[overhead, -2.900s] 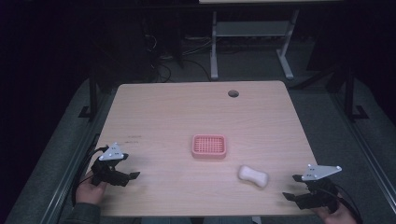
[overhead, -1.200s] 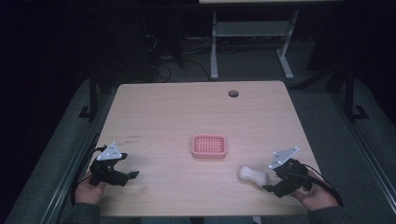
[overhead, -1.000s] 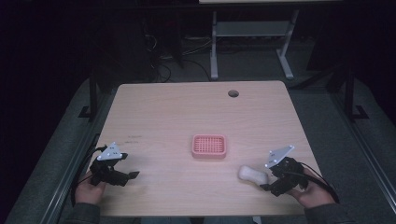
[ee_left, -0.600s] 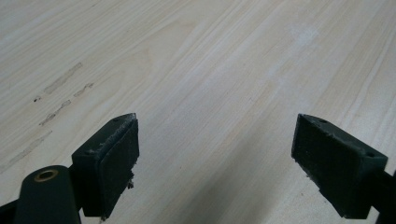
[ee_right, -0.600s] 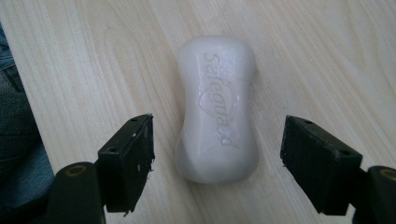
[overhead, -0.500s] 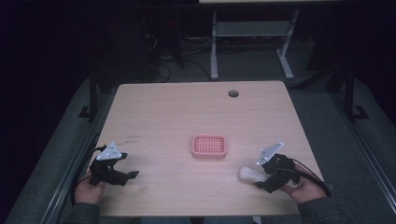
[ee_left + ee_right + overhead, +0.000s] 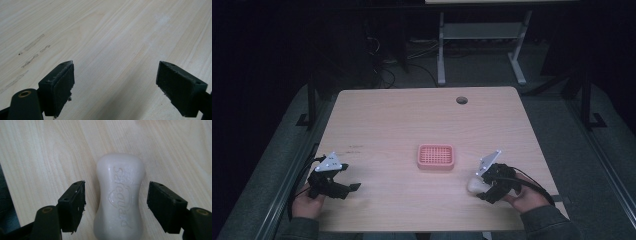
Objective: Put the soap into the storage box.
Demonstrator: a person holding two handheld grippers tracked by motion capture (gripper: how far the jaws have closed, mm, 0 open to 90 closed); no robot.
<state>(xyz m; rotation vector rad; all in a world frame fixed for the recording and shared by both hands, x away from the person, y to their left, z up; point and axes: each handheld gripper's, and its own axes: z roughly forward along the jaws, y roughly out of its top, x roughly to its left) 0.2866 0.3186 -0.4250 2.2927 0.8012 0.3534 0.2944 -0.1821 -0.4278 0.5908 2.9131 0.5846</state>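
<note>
Here, near the desk's (image 7: 387,120) front left corner, the left gripper (image 7: 117,87) rests with jaws apart over bare wood, a pink tray (image 7: 436,156) sits mid-desk, and toward the front right corner the right gripper (image 7: 116,202) straddles a white soap bar (image 7: 120,197), jaws apart, not touching it.

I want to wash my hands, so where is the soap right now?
The soap lies on the table near its front right edge, between the open jaws of the right gripper, right of the pink soap dish.
</note>
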